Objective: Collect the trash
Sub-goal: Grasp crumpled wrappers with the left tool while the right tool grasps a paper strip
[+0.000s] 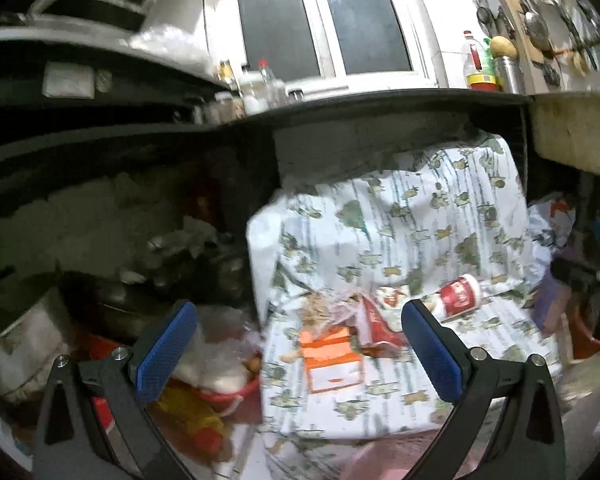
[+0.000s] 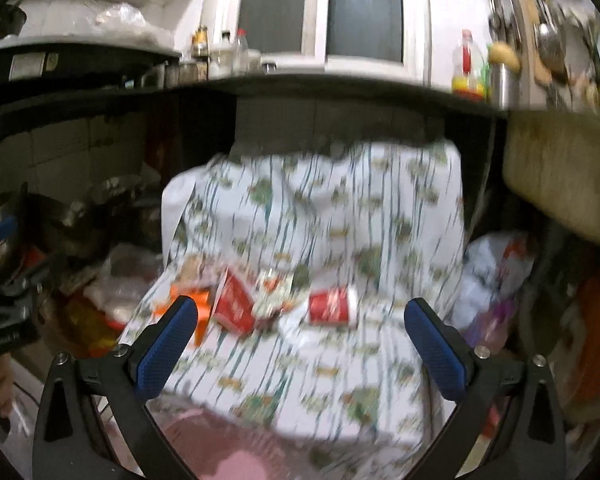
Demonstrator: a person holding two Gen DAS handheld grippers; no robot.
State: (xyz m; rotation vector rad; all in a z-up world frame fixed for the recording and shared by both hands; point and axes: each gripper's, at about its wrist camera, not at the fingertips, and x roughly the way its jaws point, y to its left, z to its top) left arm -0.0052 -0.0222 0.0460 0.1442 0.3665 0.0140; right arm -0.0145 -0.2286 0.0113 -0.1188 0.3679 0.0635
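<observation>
Your left gripper (image 1: 300, 346) hung with jaws spread wide, empty, above the orange box (image 1: 332, 360); your right gripper (image 2: 300, 344) gaped empty too (blurred view). The red cup (image 2: 332, 307) lay sideways on the patterned cloth (image 2: 320, 216), beside crumpled red wrappers (image 2: 236, 304).

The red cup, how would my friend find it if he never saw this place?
Look under the dark kitchen counter for the white cloth with green patterns. Trash lies in a row on it. The red cup is at the right end, lying on its side, round with a white rim, unlike the flat orange box and red carton.
</observation>
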